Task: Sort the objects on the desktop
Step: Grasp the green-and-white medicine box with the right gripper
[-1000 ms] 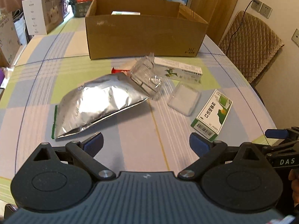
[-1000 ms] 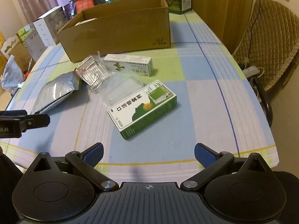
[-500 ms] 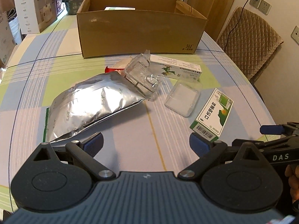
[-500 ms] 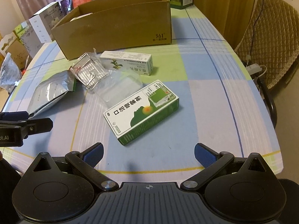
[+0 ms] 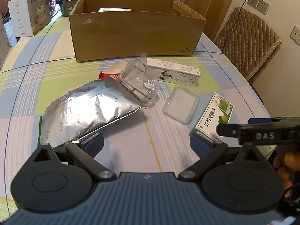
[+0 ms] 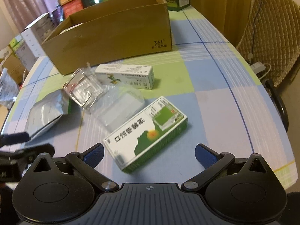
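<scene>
A green-and-white medicine box (image 6: 148,133) lies flat on the checked tablecloth, its near end reaching between the open fingers of my right gripper (image 6: 149,154). That same box (image 5: 215,116) shows at the right in the left wrist view. My left gripper (image 5: 147,144) is open and empty, its left fingertip just in front of a silver foil pouch (image 5: 84,110). Beyond lie a clear plastic case (image 5: 137,83), a clear flat lid (image 5: 181,105), a long white box (image 5: 172,72) and a red packet (image 5: 109,75). An open cardboard box (image 5: 135,31) stands behind them.
Stacked cartons (image 5: 30,16) line the table's far edge and left side. A quilted chair (image 5: 247,41) stands off the table's right edge. The table edge curves close on the right (image 6: 277,123). A hand (image 5: 285,166) holds the right gripper's handle.
Both grippers have moved forward over the table. The right gripper has closed in on the green-and-white box, which now reaches between its fingers. The right gripper's finger has come into the left wrist view.
</scene>
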`<state>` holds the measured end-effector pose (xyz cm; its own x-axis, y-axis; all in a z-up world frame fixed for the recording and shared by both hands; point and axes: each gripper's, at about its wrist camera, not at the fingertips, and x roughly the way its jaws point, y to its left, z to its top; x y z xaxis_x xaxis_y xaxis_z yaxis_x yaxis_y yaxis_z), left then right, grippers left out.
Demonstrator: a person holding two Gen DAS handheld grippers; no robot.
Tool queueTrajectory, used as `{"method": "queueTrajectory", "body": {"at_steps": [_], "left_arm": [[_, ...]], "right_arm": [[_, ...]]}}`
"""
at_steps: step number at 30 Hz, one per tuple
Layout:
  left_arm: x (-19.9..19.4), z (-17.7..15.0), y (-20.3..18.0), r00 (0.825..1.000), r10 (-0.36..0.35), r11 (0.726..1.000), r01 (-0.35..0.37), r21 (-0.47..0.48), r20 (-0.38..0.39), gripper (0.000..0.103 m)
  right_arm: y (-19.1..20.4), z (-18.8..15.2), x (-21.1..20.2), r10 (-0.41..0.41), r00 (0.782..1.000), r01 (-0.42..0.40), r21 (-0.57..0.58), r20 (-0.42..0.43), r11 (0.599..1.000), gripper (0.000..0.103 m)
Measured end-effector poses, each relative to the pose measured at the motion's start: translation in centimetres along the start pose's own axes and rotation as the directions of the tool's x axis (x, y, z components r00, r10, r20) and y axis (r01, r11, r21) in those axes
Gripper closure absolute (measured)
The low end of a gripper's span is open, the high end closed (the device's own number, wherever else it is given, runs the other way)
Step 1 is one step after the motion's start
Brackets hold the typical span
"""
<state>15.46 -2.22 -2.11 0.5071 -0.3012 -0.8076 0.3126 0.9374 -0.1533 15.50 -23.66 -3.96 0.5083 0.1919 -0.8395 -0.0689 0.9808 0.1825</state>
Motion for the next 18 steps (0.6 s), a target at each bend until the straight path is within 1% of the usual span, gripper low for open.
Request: {"method": "queueTrajectory", "body": {"at_steps": [6, 10, 14, 16, 18], "left_arm": [[0.8, 0.3, 0.0, 1.0, -0.012, 1.0, 0.012, -0.001, -0.011, 0.007], [1.1, 0.2, 0.3, 1.0, -0.015, 1.0, 0.015, -0.006, -0.019, 0.007], [1.4, 0.2, 0.5, 1.0, -0.017, 1.0, 0.016, -0.014, -0.023, 0.007], [1.5, 0.2, 0.6, 0.999, -0.023, 1.0, 0.022, -0.021, -0.026, 0.007], [1.5, 0.2, 0.6, 0.999, -0.027, 0.999, 0.027, -0.024, -0.027, 0.007]], "right_arm": [[-0.1, 1.0, 1.8, -0.014, 1.0, 0.014, 0.088, -0.001, 0.996, 0.002], [0.0, 1.3, 3.0, -0.051, 0.999, 0.052, 0.11, -0.017, 0.992, 0.002], [-0.3, 1.5, 4.3, -0.049, 0.998, 0.054, 0.143, -0.033, 0.988, 0.002], [-0.1, 1.6, 4.8, -0.056, 0.998, 0.061, 0.13, -0.04, 0.99, 0.002], [0.2, 1.5, 5.0, -0.065, 0.997, 0.068, 0.091, -0.041, 0.994, 0.002]]}}
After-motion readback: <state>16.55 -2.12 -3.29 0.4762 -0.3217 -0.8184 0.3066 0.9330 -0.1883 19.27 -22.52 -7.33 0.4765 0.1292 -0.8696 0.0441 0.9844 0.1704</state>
